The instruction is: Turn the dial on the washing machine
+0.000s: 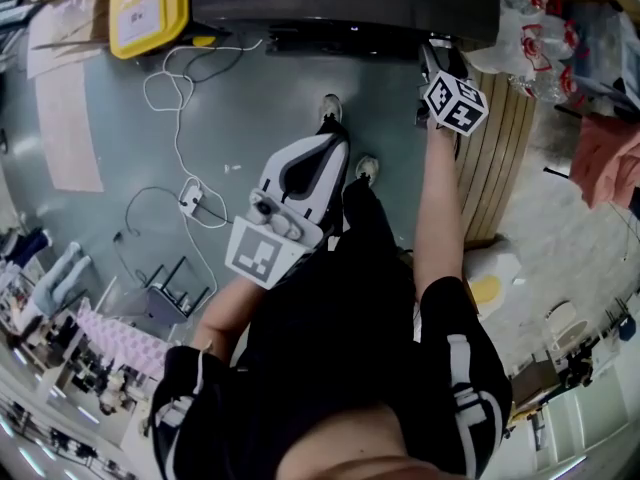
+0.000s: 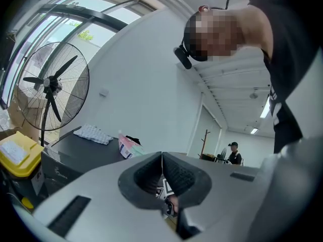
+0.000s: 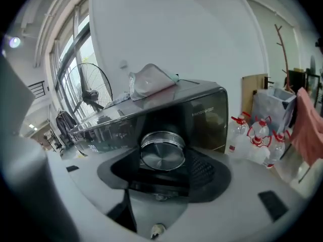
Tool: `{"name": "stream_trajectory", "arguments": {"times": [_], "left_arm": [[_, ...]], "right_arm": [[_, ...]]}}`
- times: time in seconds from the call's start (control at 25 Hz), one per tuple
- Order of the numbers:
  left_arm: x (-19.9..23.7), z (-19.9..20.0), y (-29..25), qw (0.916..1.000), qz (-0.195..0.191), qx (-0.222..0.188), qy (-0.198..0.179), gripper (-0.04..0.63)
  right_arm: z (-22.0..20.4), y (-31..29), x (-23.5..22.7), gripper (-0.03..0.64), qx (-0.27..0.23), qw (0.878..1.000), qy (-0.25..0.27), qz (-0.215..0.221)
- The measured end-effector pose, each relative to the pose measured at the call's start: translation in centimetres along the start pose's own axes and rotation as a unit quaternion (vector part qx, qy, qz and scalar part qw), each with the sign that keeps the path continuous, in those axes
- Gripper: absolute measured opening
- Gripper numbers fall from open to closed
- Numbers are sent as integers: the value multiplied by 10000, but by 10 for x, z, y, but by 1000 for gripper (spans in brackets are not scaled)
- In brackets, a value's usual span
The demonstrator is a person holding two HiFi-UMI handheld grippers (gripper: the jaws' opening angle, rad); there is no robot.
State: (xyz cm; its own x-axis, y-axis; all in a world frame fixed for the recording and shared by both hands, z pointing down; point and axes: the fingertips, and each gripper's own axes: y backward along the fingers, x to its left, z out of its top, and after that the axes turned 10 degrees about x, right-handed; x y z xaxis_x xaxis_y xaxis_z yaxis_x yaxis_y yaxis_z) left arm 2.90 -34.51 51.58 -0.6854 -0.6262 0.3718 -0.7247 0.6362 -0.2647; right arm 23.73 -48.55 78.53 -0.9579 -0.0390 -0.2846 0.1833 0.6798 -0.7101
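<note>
We are engaging the dial (image 3: 162,153), which is sitting on the dark front panel of the washing machine (image 1: 340,3), near that panel's right end. We are reaching the right gripper (image 1: 438,63) out to the machine. Its jaws are standing apart at dial width, one on each side of the metal knob, and appear to be bearing on its rim. We are holding the left gripper (image 1: 330,133) close to the body, well apart from the machine, its jaws pressed together on nothing. We are judging approach and grip as done. We are reading the rotation itself as outstanding: no mark is showing how far the dial is turned.
</note>
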Motion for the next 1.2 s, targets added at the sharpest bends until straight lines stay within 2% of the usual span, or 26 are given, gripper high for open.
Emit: {"name": "stream_trajectory", "arguments": {"times": [0.08, 0.16, 0.24, 0.44, 0.6, 0.64, 0.72, 0.84, 1.04, 1.2], "left_arm": [[2, -1, 0, 10000, 29, 1, -3, 23], [3, -3, 1, 10000, 68, 14, -9, 23], [3, -5, 2, 9999, 108, 23, 9, 23], [-4, -2, 20, 9999, 123, -43, -70, 23], [-31, 16, 53, 9993, 131, -320, -145, 23], [-43, 22, 62, 9989, 147, -406, -183, 21], [-71, 36, 82, 9981, 216, -521, -231, 23], [-115, 60, 110, 9960, 331, -741, -376, 21], [-169, 70, 170, 9904, 661, -1020, -658, 23], [-185, 74, 221, 9866, 912, -1150, -720, 23]], "right_arm": [[0, 0, 1, 293, 94, 9974, 514, -490], [1, 0, 6, 293, 149, 9830, 1363, -1219], [1, 0, 8, 295, 88, 9757, 1637, -1452], [-3, 15, 17, 316, 38, 9841, 1395, -1099], [-15, 80, 36, 313, 6, 9902, 1147, -796], [-18, 104, 42, 294, -36, 9925, 1033, -660], [-15, 161, 55, 199, -219, 9964, 751, -317], [0, 244, 80, 103, -573, 9968, 547, 145], [6, 370, 119, 54, -1168, 9877, 891, 537], [1, 455, 152, 29, -1548, 9784, 1187, 690]]}}
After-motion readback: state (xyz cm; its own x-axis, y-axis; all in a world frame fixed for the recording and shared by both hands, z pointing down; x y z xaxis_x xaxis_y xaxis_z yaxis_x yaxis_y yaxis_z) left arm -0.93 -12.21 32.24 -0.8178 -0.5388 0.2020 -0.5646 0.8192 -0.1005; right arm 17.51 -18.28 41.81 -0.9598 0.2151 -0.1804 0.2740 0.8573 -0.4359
